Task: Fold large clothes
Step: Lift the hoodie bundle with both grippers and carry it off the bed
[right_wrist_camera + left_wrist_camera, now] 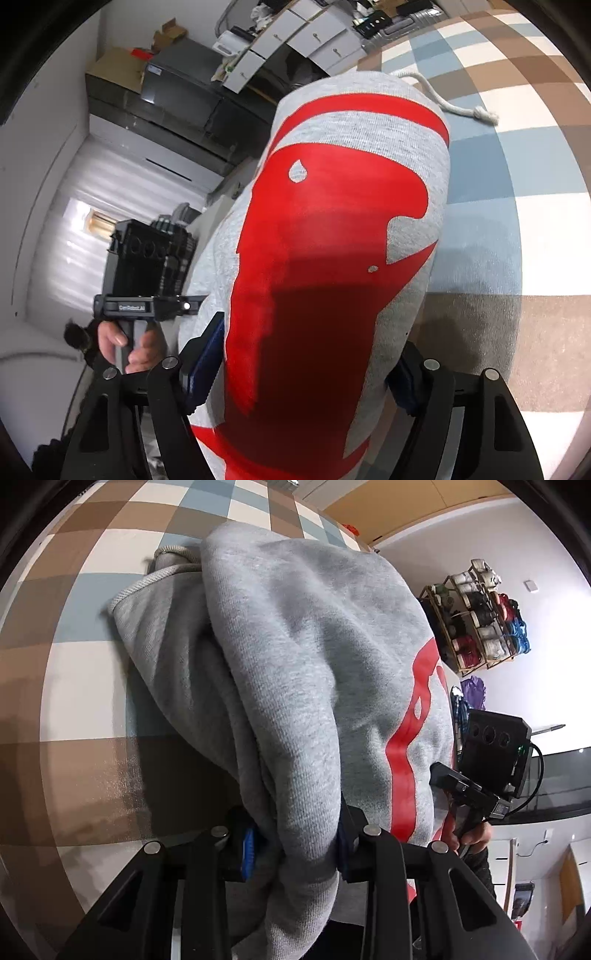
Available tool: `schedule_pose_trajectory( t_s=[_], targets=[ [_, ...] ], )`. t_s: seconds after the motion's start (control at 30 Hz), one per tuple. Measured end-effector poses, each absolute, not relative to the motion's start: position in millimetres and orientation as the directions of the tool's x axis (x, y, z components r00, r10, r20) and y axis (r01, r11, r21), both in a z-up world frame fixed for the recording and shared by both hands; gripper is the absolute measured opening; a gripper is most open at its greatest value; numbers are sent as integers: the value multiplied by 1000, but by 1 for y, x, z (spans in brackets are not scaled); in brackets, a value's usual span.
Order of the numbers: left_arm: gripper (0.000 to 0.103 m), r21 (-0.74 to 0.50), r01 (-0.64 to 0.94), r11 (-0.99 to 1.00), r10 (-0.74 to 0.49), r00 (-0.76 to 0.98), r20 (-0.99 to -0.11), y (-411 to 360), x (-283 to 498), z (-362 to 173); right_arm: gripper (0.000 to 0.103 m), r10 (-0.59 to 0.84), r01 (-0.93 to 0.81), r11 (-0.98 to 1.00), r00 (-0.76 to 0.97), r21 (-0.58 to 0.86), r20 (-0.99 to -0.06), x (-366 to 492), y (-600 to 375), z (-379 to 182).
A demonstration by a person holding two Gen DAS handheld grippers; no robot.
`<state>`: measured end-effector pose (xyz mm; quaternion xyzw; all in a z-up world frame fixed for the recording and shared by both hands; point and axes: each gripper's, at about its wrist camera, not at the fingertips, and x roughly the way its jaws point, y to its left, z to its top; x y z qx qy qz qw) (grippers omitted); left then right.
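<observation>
Grey hoodie (295,672), clamped in both hand-held grippers

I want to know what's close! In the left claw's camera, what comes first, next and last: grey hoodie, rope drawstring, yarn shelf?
1. Grey hoodie with red print: pinched in the left claw.
2. Beige rope drawstring: upper left, on the checked cloth.
3. Wooden yarn shelf: far right wall.

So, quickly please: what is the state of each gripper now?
Left gripper: closed on the grey fleece hoodie with red print.
Right gripper: closed on the same hoodie.
</observation>
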<state>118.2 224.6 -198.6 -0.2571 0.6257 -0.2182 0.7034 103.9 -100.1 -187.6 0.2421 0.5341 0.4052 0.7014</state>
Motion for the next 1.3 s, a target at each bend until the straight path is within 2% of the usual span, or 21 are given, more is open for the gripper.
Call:
schedule_pose_trajectory(
  t_s=[0.17, 0.3, 0.33, 0.4, 0.43, 0.47, 0.53, 0.63, 0.67, 0.7, 0.73, 0.77, 0.83, 0.87, 1.07, 1.3],
  targets=[
    [26, -625, 17, 780, -621, 141, -771, 233, 109, -185, 73, 858, -349, 505, 107, 789, -502, 105, -99, -170],
    [33, -614, -48, 788, -608, 98, -788, 247, 107, -213, 75, 837, -272, 540, 77, 796, -541, 112, -106, -194],
    [42, -621, -61, 782, -614, 100, -783, 252, 106, -217, 78, 841, -256, 536, 74, 805, -536, 115, -103, -193],
    [73, -584, -97, 806, -577, 91, -811, 260, 106, -223, 87, 834, -239, 546, 65, 803, -548, 119, -104, -195],
    [93, -541, -121, 832, -537, 67, -841, 263, 107, -228, 91, 824, -235, 561, 66, 794, -562, 120, -101, -193],
    [94, -554, -124, 823, -550, 71, -832, 265, 107, -230, 94, 817, -233, 571, 65, 787, -574, 120, -100, -193],
    [94, -562, -123, 818, -558, 74, -827, 266, 110, -232, 102, 808, -221, 582, 52, 782, -587, 125, -94, -196],
    [93, -612, -107, 784, -606, 89, -791, 263, 114, -235, 103, 822, -211, 561, 27, 800, -569, 126, -93, -202],
    [69, -642, -97, 761, -637, 79, -767, 258, 116, -238, 103, 831, -201, 547, 15, 813, -556, 125, -94, -205],
    [50, -672, -91, 735, -670, 56, -740, 253, 117, -239, 103, 845, -182, 526, 4, 831, -534, 124, -95, -209],
    [40, -689, -85, 720, -687, 49, -725, 249, 118, -239, 98, 856, -171, 510, -2, 843, -517, 121, -96, -210],
    [37, -671, -61, 739, -669, 52, -741, 245, 118, -235, 96, 861, -173, 502, 8, 847, -509, 118, -97, -209],
    [30, -654, -13, 756, -652, 62, -756, 240, 117, -224, 85, 865, -197, 495, 23, 846, -501, 110, -103, -206],
    [29, -660, -18, 751, -657, 64, -751, 240, 117, -221, 81, 870, -205, 487, 32, 849, -491, 108, -107, -204],
    [27, -657, 8, 754, -656, 78, -751, 232, 112, -207, 74, 875, -268, 480, 80, 835, -477, 97, -118, -185],
    [27, -671, 17, 741, -669, 103, -736, 230, 115, -205, 72, 882, -332, 467, 105, 820, -460, 85, -118, -164]
  ],
)
